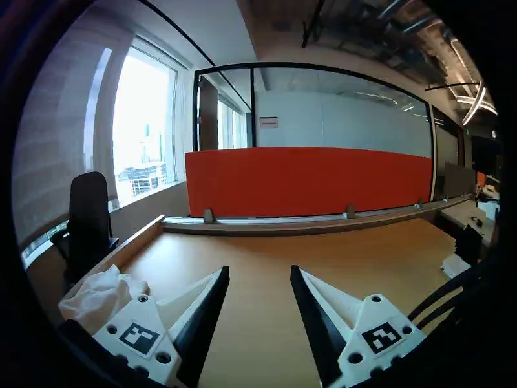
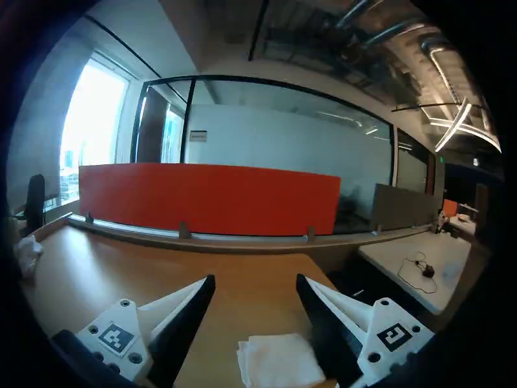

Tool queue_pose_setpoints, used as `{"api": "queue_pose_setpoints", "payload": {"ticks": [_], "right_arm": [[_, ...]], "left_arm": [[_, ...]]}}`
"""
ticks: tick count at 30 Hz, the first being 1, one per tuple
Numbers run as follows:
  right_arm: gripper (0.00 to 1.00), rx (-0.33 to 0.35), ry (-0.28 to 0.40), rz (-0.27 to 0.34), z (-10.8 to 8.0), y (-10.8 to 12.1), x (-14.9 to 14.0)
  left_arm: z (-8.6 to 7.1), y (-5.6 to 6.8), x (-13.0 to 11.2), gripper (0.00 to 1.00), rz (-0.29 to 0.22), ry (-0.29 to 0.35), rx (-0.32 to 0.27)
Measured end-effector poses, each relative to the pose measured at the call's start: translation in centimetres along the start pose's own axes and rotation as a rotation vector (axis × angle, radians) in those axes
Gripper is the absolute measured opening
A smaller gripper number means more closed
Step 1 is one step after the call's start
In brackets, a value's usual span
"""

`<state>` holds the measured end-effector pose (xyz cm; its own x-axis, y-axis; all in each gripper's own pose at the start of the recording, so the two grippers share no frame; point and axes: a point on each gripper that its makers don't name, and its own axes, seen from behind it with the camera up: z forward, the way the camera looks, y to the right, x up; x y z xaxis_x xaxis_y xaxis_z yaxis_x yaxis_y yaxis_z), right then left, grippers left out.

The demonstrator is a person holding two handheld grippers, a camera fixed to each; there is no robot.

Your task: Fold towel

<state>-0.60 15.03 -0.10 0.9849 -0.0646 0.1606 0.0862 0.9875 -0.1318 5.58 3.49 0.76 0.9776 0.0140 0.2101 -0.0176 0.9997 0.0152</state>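
**Workstation holdings, itemised**

- left claw (image 1: 259, 271): stands open, fingers well apart, grips nothing. Hovers over bare wood-coloured tabletop (image 1: 291, 249).
- crumpled towel (image 1: 102, 294): white and bunched in a loose heap. Lies on the tabletop to the left of the left claw, just beside the outer side of its left finger, at the tabletop's left edge. Appears again in the right gripper view, far off to the left of the right claw (image 2: 27, 253).
- right claw (image 2: 255, 278): stands open, fingers spread wide, clamps nothing. Hangs above the same tabletop (image 2: 97, 271).
- folded towel (image 2: 281, 361): white, squared into a flat stack with layered edges showing on its left side. Lies on the tabletop under the right claw, between its two fingers and nearer the right one. Passes behind the right finger at its right edge, so cannot tell whether it touches.
- white item (image 1: 455, 264): sits far to the right of the left claw, near the tabletop's right edge. Too small to identify.
- orange partition (image 1: 310, 181): runs along the tabletop's far edge, straight ahead of both claws.
- chair (image 1: 87, 220): black, stands beyond the tabletop's left edge, left of the left claw.
- window (image 1: 142, 142): bright, rises behind the chair.
- white desk (image 2: 388, 253): stands to the right of the right claw, past the tabletop's right edge. Carries a thin dark cable (image 2: 417, 266).
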Motion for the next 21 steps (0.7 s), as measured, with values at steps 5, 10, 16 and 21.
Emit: {"api": "queue_pose_setpoints", "payload": {"ticks": [5,10,16,21], "right_arm": [[0.97,0.043,0.028,0.006,-0.1,-2.7,1.8],[0.97,0.079,0.061,0.017,-0.3,-5.5,3.5],[0.97,0.113,0.082,0.032,-0.5,-8.9,5.0],[0.97,0.131,0.090,0.049,-0.6,-11.6,5.7]], "left_arm": [[0.1,0.0,0.6,0.69,0.001,0.018,-0.010],[0.3,-0.1,1.3,0.69,0.002,0.035,-0.015],[0.3,-0.2,2.1,0.69,-0.014,0.054,-0.022],[0.4,0.2,2.6,0.69,-0.021,0.063,-0.041]]}}
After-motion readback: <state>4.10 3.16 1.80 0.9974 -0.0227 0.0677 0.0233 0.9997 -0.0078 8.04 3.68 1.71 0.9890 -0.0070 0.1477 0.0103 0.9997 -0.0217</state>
